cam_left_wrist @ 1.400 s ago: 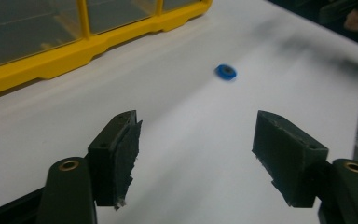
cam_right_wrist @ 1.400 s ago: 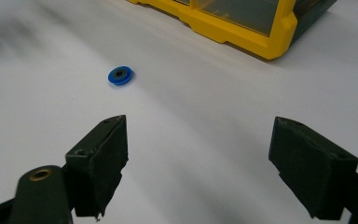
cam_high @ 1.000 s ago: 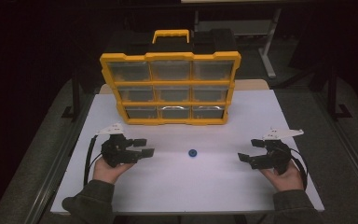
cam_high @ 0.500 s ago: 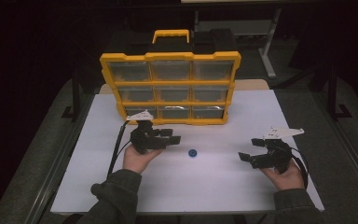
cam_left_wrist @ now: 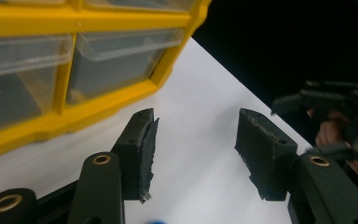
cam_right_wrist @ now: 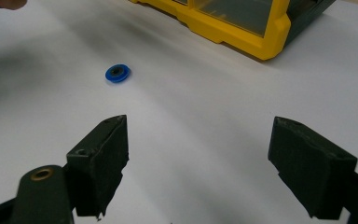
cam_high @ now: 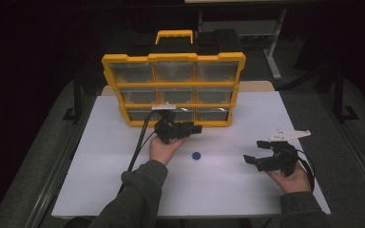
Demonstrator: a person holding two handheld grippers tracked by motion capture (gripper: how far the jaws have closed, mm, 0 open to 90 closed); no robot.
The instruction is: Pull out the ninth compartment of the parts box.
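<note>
A: Where is the left gripper (cam_high: 190, 128)?

B: It is held up close to the front of the yellow drawer cabinet (cam_high: 173, 90), level with the bottom row of clear drawers. In the left gripper view its jaws are spread, with bare white table (cam_left_wrist: 200, 140) between them and nothing held. The cabinet's bottom right corner (cam_left_wrist: 74, 70) sits just ahead and to the side of them.

A: And the right gripper (cam_high: 259, 160)?

B: It is over the right part of the table, well apart from the cabinet. The right gripper view shows its jaws spread wide too, with nothing between them.

A: What lies on the table?

B: A small blue ring (cam_high: 196, 155), like a little wheel with a dark centre. It lies flat on the white top between the two hands, nearer the left hand (cam_high: 164, 147), just beside it and in front of the cabinet. In the right gripper view the ring (cam_right_wrist: 118, 73) is ahead of the jaws, off to one side.

A: Is anything touching it?

B: No. Both grippers are clear of it.
</note>
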